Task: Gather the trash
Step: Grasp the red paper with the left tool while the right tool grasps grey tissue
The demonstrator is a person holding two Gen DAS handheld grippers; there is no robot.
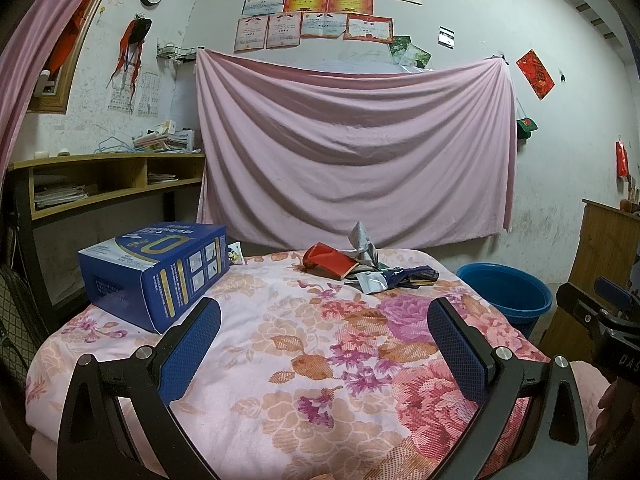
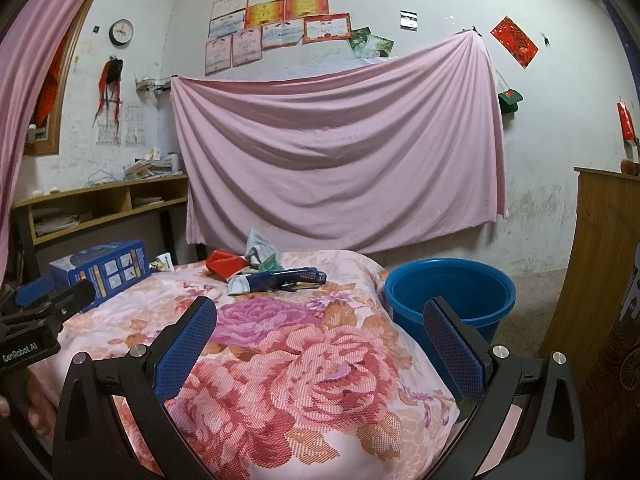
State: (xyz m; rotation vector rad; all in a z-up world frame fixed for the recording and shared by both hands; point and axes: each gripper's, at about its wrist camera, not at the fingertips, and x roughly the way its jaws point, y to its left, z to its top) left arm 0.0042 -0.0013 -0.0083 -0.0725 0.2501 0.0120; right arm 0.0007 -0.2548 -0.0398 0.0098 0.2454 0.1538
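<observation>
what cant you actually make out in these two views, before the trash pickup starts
- Inside of the blue bucket: the right wrist view shows only its rim and part of its inner wall; in the left wrist view the bed hides its lower part.
- Trash pile: wrappers overlap, so the count is unclear in both views.
- Blue box: print too small to read.
- Small packet behind the box: mostly hidden.
</observation>
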